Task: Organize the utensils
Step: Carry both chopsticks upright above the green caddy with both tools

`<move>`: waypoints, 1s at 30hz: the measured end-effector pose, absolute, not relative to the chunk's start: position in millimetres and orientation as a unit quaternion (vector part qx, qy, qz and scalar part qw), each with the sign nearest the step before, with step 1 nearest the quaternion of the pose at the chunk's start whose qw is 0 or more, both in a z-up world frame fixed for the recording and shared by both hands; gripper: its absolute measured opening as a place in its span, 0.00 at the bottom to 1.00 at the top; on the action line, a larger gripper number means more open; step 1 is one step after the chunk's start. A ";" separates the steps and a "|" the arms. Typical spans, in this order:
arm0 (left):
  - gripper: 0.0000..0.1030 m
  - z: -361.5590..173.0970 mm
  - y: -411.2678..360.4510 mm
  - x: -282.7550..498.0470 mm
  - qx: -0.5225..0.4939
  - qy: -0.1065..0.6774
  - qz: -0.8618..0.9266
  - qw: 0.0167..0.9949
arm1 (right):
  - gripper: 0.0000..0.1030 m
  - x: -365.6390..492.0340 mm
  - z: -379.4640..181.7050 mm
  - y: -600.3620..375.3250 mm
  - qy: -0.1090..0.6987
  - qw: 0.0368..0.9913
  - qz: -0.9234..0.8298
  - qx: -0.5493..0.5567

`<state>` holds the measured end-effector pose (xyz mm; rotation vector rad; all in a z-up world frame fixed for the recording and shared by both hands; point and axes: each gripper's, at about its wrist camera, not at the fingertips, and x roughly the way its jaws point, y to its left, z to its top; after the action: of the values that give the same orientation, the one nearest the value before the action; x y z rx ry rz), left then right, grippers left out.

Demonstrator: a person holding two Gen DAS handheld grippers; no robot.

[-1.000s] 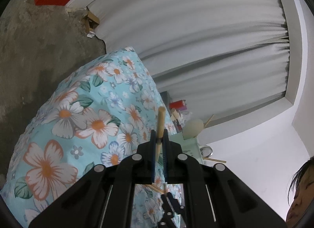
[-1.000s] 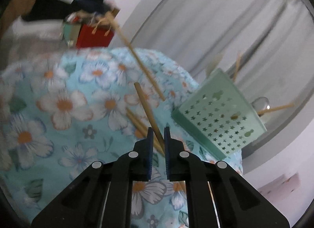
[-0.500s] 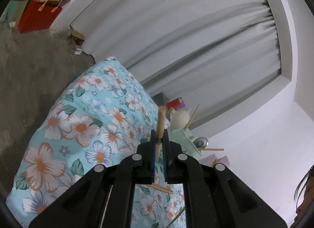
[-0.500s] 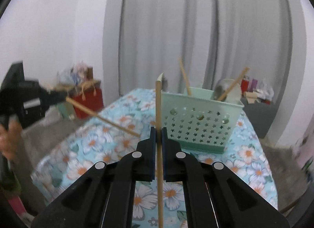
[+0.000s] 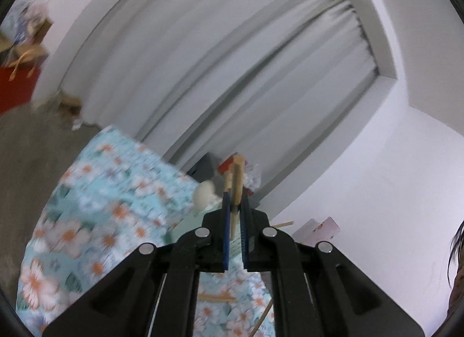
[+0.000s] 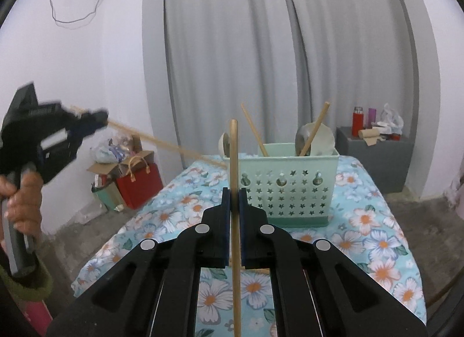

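Your left gripper (image 6: 95,122) and its chopstick (image 6: 168,145) are motion-blurred. The right view's bottom edge cuts off the other chopstick (image 6: 235,221). The basket (image 6: 290,189) hides its utensils' lower ends.

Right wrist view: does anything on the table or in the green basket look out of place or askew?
Nothing damaged or spilled. In the mint-green star-perforated plastic basket, two wooden chopsticks lean in opposite directions rather than upright. A loose wooden stick lies on the floral tablecloth, not yet put away.
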<state>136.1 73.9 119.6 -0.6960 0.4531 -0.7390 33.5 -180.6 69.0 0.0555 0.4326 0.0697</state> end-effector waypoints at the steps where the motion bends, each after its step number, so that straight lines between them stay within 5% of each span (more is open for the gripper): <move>1: 0.05 127.7 67.0 137.8 -0.322 0.207 -0.359 0.851 | 0.03 32.4 69.2 -181.3 0.214 0.976 0.035 0.029; 16: 0.05 169.5 -32.8 188.7 -0.191 0.170 -0.356 0.899 | 0.04 32.8 71.7 -201.1 0.213 0.975 0.033 0.051; 30: 0.05 140.8 -104.4 225.8 -0.101 0.194 -0.341 0.914 | 0.04 37.8 69.2 -213.9 0.227 0.971 0.031 0.072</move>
<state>225.8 -104.4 140.8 -0.2078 0.3998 -0.7026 37.8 -213.9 69.2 0.1452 0.4592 0.0633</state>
